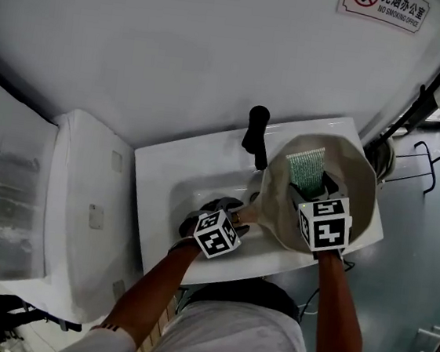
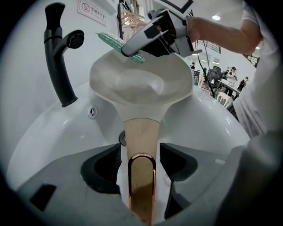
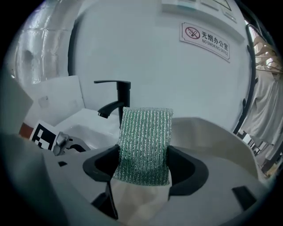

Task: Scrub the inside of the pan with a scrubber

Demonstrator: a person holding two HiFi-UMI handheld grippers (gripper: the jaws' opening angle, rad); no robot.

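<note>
A cream pan (image 1: 351, 166) with a wooden handle (image 2: 141, 137) rests tilted over the right side of the white sink (image 1: 165, 169). My left gripper (image 1: 237, 215) stands open around the handle. In the left gripper view the handle, with its copper loop, runs between the pads of the left gripper (image 2: 140, 154), and thin gaps show on both sides. My right gripper (image 1: 310, 191) is shut on a green scrubber (image 1: 306, 168) and hovers over the pan's inside. The right gripper view shows the scrubber (image 3: 146, 141) upright between the pads, above the pan's bowl (image 3: 208, 137).
A black faucet (image 1: 255, 134) rises at the back of the sink, just left of the pan. A white toilet tank (image 1: 82, 211) stands to the left. The wall behind carries a no-smoking sign (image 1: 384, 5). A metal rack (image 1: 411, 165) stands on the floor at right.
</note>
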